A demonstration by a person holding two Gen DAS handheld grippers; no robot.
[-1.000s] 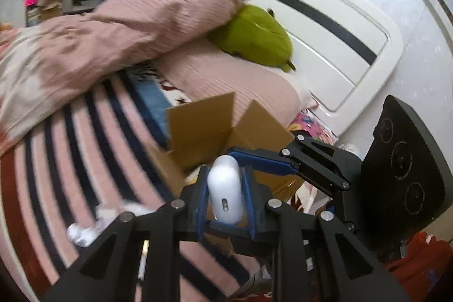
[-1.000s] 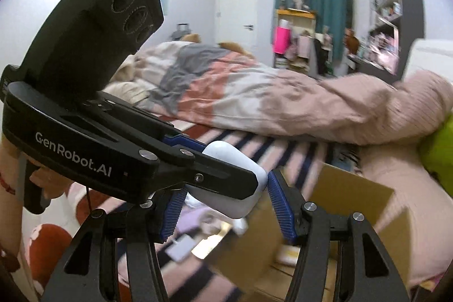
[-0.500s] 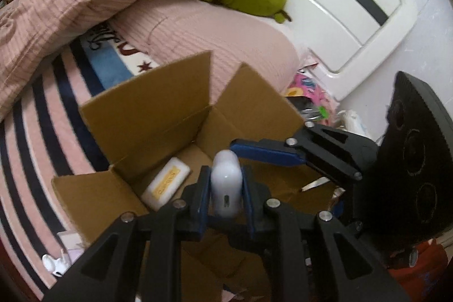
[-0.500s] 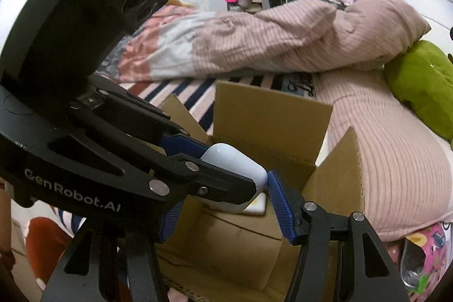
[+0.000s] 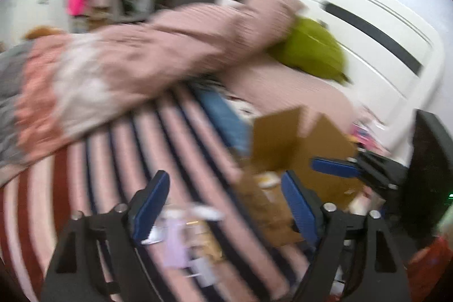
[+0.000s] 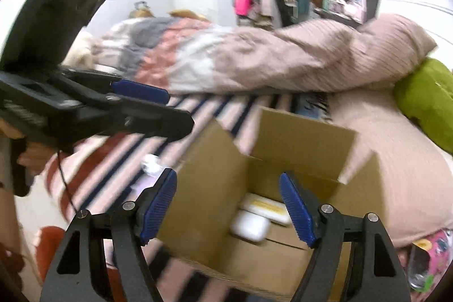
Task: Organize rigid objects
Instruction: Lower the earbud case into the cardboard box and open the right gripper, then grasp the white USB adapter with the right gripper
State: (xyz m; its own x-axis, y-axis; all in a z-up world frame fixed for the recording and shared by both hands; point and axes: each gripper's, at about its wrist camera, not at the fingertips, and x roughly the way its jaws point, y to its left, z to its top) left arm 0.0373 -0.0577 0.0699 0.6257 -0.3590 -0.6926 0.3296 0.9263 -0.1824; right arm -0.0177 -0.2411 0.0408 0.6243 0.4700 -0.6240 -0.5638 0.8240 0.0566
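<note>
An open cardboard box (image 6: 215,188) stands on the striped bed; it also shows in the blurred left wrist view (image 5: 286,137). Inside it lie a white rounded case (image 6: 249,225) and a white flat box with a yellow label (image 6: 266,207). My right gripper (image 6: 229,205) is open and empty, just above the box opening. My left gripper (image 5: 223,205) is open and empty over the striped cover, left of the box; it shows in the right wrist view (image 6: 141,95) at the left. Small loose items (image 5: 181,234) lie blurred on the cover below it.
A rumpled pink and grey blanket (image 6: 240,58) lies across the bed behind the box. A green plush toy (image 6: 427,92) rests on the pink pillow (image 6: 390,149) by the white headboard (image 5: 354,27). A small white object (image 6: 151,163) lies left of the box.
My left gripper opened and let go of the white rounded case, which now lies in the box. It then pulled back to the left, away from the box. My right gripper stays open.
</note>
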